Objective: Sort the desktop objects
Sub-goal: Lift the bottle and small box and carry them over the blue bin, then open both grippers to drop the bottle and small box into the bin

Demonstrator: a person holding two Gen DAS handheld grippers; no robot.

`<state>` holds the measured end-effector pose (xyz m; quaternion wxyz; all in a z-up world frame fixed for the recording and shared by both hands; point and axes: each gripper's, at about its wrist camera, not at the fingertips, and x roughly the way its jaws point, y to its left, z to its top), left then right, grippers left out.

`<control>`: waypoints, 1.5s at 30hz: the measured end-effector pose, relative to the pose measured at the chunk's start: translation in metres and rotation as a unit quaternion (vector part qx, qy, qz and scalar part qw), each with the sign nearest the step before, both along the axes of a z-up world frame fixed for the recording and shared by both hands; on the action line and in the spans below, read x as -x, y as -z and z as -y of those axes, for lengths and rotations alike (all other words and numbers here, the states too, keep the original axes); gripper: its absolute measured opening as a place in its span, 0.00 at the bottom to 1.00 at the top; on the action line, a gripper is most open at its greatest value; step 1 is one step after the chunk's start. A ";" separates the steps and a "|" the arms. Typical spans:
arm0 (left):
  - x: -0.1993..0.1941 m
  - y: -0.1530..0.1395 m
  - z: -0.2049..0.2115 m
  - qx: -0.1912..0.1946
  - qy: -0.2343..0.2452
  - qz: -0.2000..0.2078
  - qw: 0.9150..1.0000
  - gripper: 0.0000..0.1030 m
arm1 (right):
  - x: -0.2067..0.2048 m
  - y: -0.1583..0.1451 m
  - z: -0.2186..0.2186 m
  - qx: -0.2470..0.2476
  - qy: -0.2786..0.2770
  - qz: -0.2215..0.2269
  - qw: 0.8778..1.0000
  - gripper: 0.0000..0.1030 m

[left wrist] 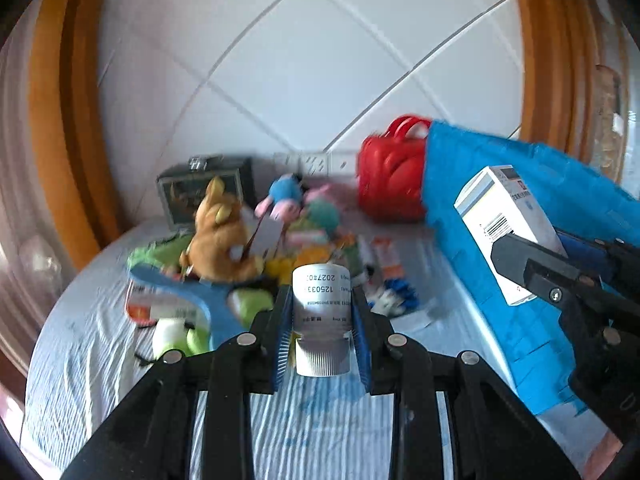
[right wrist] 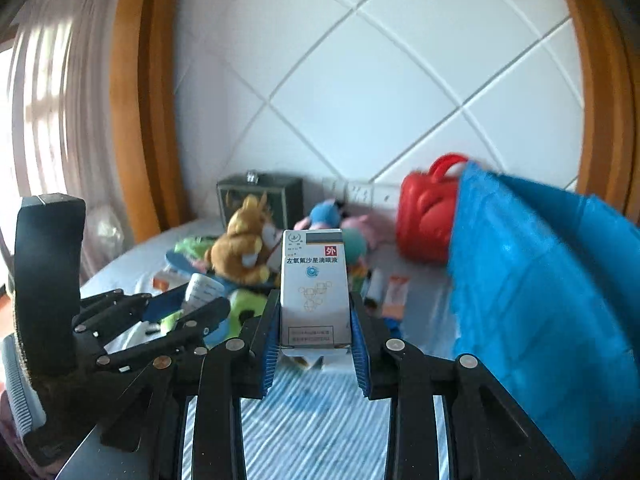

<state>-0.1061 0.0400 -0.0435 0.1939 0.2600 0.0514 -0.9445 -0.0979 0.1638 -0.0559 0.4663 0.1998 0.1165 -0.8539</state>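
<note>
My left gripper is shut on a white cylindrical bottle with printed digits, held off the table between its blue pads. My right gripper is shut on an upright white medicine box with a red square mark. In the left wrist view the right gripper and its box hang at the right, in front of a blue bag. The right wrist view shows the left gripper and its bottle at the left.
A heap of plush toys, led by a brown one, covers the middle of the striped tablecloth, with small packets around it. A red basket stands at the back beside the blue bag. A dark box sits against the wall.
</note>
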 end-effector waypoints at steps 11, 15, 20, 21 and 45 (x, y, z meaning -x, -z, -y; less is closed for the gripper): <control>0.022 -0.073 -0.083 0.040 0.072 -0.061 0.995 0.26 | 0.028 -0.073 -0.088 0.065 0.088 -0.053 0.993 0.30; 0.038 -0.100 -0.117 0.047 0.091 -0.079 0.992 0.26 | 0.053 -0.095 -0.132 0.077 0.146 -0.077 0.983 0.30; 0.063 -0.122 -0.164 0.032 0.115 -0.086 0.989 0.26 | 0.088 -0.105 -0.175 0.074 0.197 -0.078 0.974 0.30; 0.067 -0.123 -0.172 0.025 0.121 -0.084 0.989 0.26 | 0.098 -0.105 -0.186 0.068 0.210 -0.077 0.972 0.30; 0.200 -0.074 -0.318 -0.058 0.168 0.146 0.973 0.26 | 0.254 -0.037 -0.251 -0.147 0.242 0.037 0.959 0.30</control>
